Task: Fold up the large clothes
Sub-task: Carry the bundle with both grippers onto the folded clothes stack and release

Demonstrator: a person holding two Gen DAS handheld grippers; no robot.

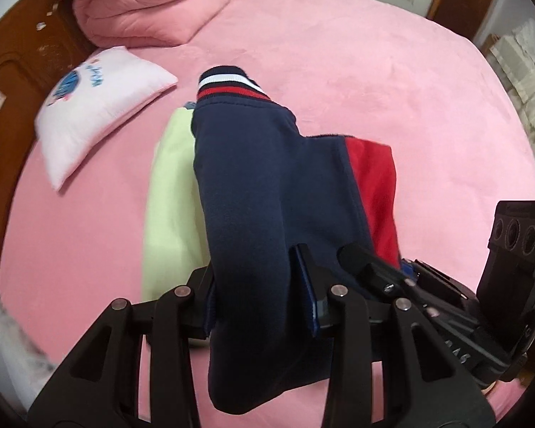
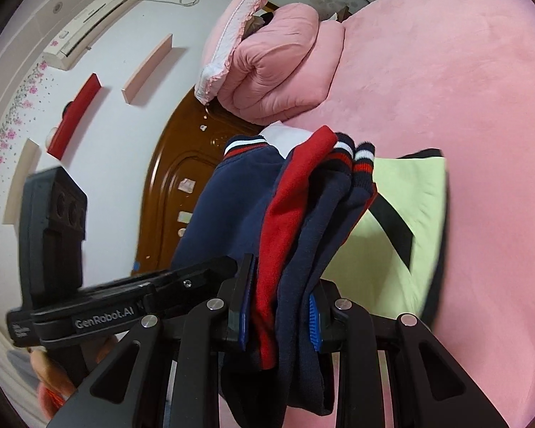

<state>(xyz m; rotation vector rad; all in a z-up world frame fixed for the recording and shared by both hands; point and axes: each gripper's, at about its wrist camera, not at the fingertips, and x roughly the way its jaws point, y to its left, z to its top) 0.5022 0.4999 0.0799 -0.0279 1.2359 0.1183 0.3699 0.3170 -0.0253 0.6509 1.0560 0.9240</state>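
A navy and red jacket (image 1: 267, 192) with striped red, white and navy cuffs hangs folded between both grippers, above the pink bed. My left gripper (image 1: 256, 285) is shut on its navy fabric. My right gripper (image 2: 278, 314) is shut on a bunch of navy and red layers (image 2: 296, 235); the striped cuffs (image 2: 353, 157) point away from it. The right gripper's body shows at the right of the left wrist view (image 1: 446, 306), and the left gripper's body at the left of the right wrist view (image 2: 89, 317).
A pale yellow-green folded garment (image 1: 171, 207) lies on the pink bed (image 1: 410, 107) under the jacket; it also shows in the right wrist view (image 2: 403, 221). A white pillow (image 1: 96, 107) and a folded pink quilt (image 1: 153, 3) lie by the brown wooden headboard (image 1: 14, 82).
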